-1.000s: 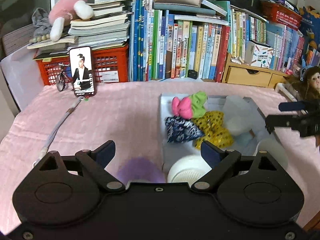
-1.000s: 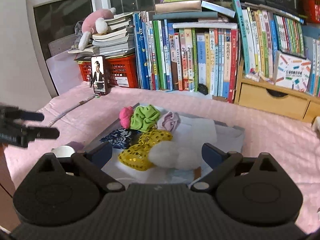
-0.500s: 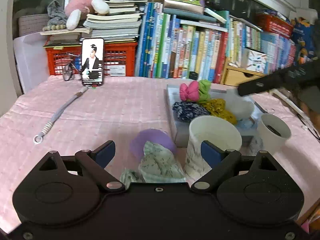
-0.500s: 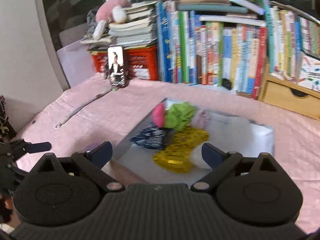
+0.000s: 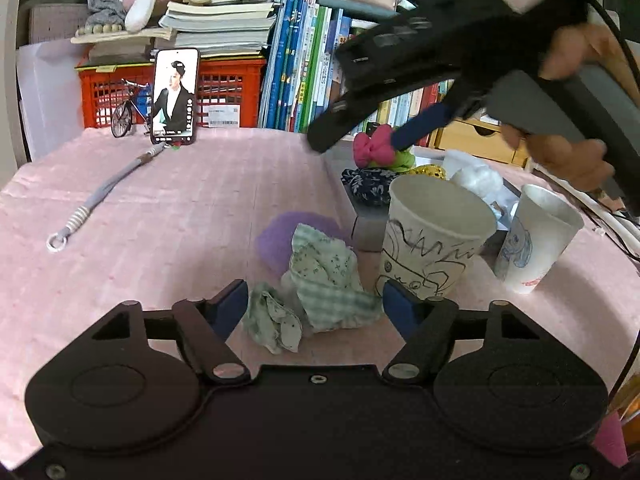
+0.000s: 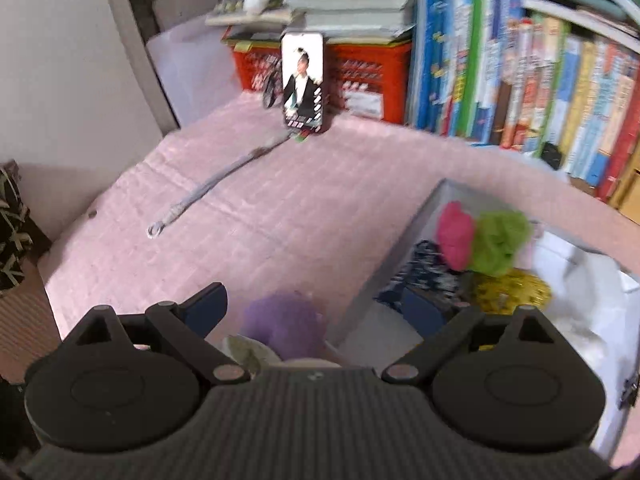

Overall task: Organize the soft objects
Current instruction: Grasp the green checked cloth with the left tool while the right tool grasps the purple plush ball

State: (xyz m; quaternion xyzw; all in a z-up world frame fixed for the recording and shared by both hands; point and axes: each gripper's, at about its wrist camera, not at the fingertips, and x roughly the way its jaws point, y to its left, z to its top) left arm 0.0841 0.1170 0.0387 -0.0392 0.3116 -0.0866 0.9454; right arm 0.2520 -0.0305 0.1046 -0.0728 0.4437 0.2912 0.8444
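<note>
Closing my left fingers [image 5: 314, 307] in on the crumpled pale green cloth [image 5: 320, 284] right now, which sits between them on the pink surface [image 5: 168, 216], but the pads aren't pressing on it yet as far as I can see. It's lying just in front of a fuzzy purple pad [image 5: 280, 236] and right beside the doodled paper cup [image 5: 432, 240]. A second paper cup [image 5: 536, 236] stands a bit further right, apart from the first.

Behind the cups is the shallow grey tray [image 6: 396, 256] with the rest of the soft stuff: a pink bow [image 5: 374, 150], something lime green [image 6: 500, 240], a dark blue patterned cloth [image 5: 368, 188], a yellow sequin thing [image 6: 512, 290] and a white fluffy ball [image 5: 478, 178].

My right fingers [image 6: 316, 308] are spread wide with nothing in them, hanging over the near left corner of the tray with the purple pad showing between them. From the left camera that gripper cuts across the top right, a hand [image 5: 568, 160] wrapped round it.

Further back: a grey lanyard [image 5: 108, 188] on the surface, a phone [image 5: 175, 96] propped against a red crate [image 5: 232, 92], and a row of books [image 5: 304, 80].
</note>
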